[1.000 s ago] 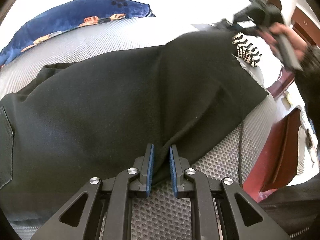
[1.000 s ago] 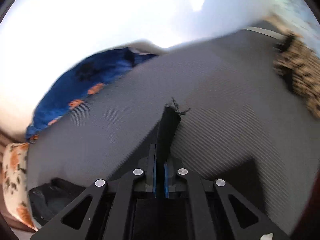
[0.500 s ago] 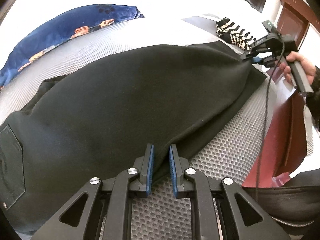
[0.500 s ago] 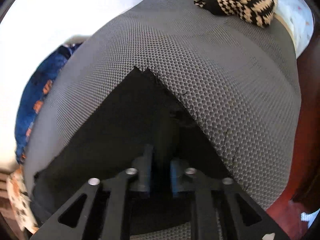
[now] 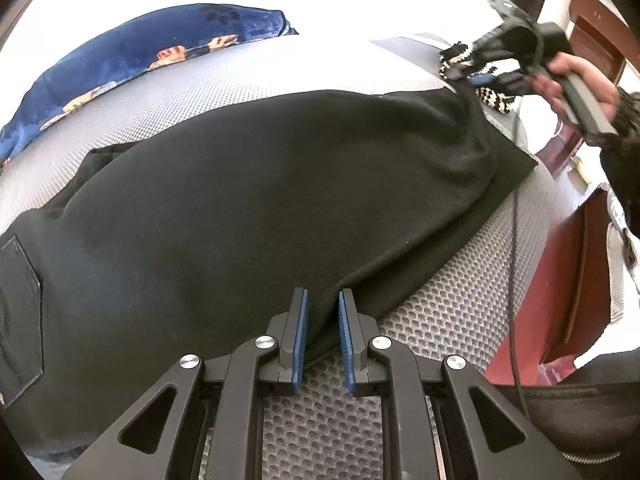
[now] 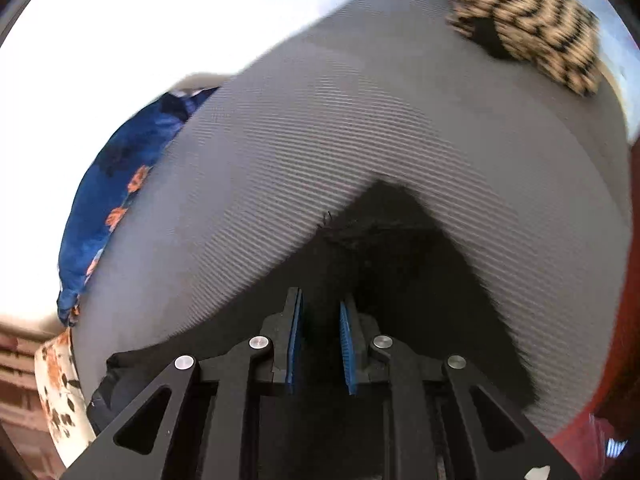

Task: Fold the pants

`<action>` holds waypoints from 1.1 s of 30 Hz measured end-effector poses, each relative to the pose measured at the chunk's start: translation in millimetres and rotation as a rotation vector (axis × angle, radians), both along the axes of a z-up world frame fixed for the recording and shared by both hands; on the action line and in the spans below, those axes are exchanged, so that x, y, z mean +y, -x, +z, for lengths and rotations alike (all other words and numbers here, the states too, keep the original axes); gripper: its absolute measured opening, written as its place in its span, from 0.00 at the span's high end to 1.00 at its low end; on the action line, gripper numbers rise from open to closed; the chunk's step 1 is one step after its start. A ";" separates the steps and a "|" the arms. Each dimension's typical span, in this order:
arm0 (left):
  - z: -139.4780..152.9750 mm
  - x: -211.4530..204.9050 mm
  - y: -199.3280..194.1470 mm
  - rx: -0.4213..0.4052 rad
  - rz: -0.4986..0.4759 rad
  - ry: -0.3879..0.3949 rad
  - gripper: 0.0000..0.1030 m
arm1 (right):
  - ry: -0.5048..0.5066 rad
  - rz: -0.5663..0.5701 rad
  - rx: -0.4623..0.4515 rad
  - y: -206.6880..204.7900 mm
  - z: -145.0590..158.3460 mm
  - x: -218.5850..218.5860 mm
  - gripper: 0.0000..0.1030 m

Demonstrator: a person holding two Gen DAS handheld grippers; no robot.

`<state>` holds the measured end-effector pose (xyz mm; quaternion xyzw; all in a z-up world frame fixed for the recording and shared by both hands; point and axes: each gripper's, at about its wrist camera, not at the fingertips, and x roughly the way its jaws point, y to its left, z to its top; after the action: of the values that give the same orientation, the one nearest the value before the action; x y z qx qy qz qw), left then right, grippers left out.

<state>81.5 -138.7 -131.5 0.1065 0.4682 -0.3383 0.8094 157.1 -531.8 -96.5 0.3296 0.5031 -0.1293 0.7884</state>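
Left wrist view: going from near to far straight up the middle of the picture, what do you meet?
Left gripper → black pants → grey mesh mat → blue pillow.

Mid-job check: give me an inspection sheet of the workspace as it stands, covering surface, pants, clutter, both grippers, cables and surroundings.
Surface: grey mesh mat, bare around the garment.
Job's things: black pants spread across the mat, a back pocket showing at the left, cloth bunched at the far right end.
Clutter: black-and-cream zigzag knit at the mat's far corner; blue patterned cushion behind the mat.
Grippers: left gripper with jaws parted around the near hem; right gripper with jaws parted over the leg end, motion-blurred.
Cables: thin black cable hanging past the mat's right edge.
Surroundings: red-brown wooden furniture to the right; background overexposed.
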 end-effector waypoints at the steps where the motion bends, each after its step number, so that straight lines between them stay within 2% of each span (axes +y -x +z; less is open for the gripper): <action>1: -0.2 0.3 -0.1 0.002 0.002 0.002 0.84 | -0.009 0.028 -0.004 -13.9 -4.0 7.2 0.80; 6: -0.6 1.6 -1.6 0.008 0.006 0.008 0.84 | -0.042 0.135 0.028 -50.0 -35.5 34.2 0.80; 8: -1.3 2.4 -2.6 0.011 0.008 0.012 0.84 | -0.047 0.151 0.006 -48.7 -34.8 37.1 0.75; 9: -1.6 2.7 -2.8 0.012 0.008 0.015 0.84 | -0.061 0.158 -0.017 -46.9 -31.3 37.4 0.68; 12: -1.9 3.5 -3.6 0.014 0.010 0.020 0.84 | -0.080 0.139 -0.084 -30.2 -13.7 30.5 0.66; 15: -2.5 4.2 -4.4 0.014 0.015 0.026 0.84 | -0.052 0.135 -0.098 -16.9 -3.9 24.6 0.66; 19: -2.9 5.2 -3.7 0.013 0.015 0.027 0.84 | -0.086 0.118 -0.089 4.4 -14.7 12.9 0.66; 23: -3.0 5.3 -4.0 0.016 0.015 0.028 0.84 | -0.193 0.099 -0.106 16.2 -36.3 12.2 0.66; 27: -2.6 5.0 -4.3 0.018 0.018 0.026 0.84 | -0.185 0.099 -0.120 9.2 -45.1 13.7 0.66; 33: -2.7 4.5 -3.7 0.018 0.021 0.024 0.84 | -0.215 0.062 -0.172 -17.8 -40.8 2.7 0.68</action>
<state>85.1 -134.2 -134.2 0.0887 0.4724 -0.3364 0.8098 174.9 -529.1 -137.3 0.4061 0.4545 -0.0214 0.7925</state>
